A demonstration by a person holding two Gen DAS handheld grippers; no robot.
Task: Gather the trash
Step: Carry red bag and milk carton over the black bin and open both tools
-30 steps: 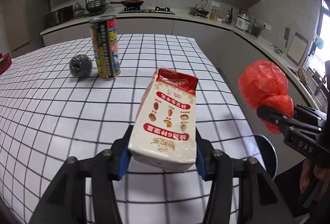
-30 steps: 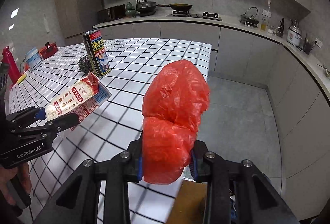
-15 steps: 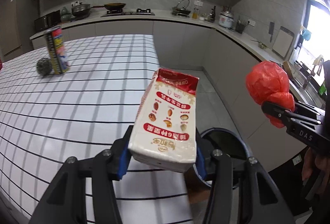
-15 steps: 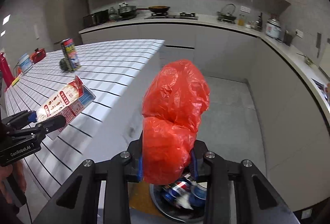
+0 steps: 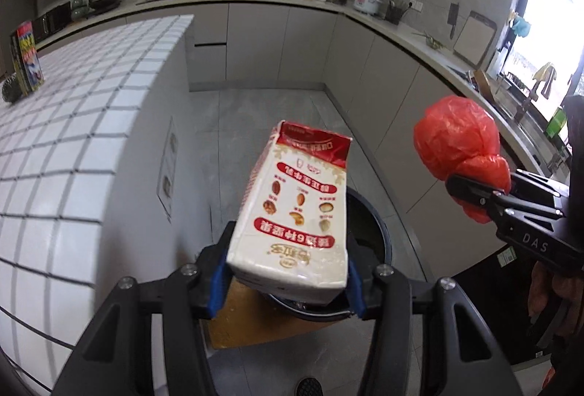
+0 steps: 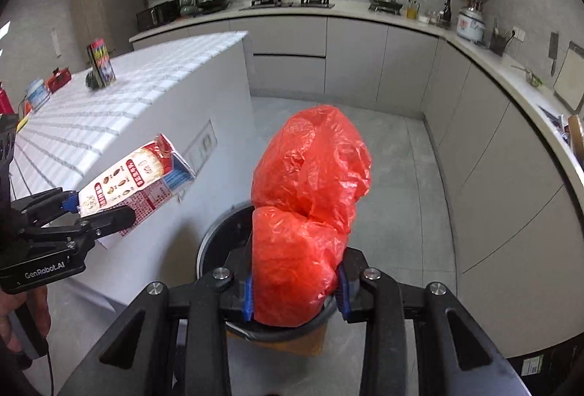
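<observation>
Each fisheye sits close behind its own fingers, angled down toward the floor past the tiled island (image 5: 84,126). The left view faces the bin (image 5: 368,235) from beside the island; the right looks from farther right (both share bin (image 6: 219,235), island (image 6: 120,111), counter).

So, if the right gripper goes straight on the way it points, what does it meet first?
Probably the trash bin: the right gripper, shut on the red plastic bag, points down toward its dark opening, though depth is unclear.

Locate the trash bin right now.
On the floor beside the tiled counter, the trash bin sits below both loads: its dark rim shows behind the red plastic bag in the right wrist view and behind the carton in the left.
</observation>
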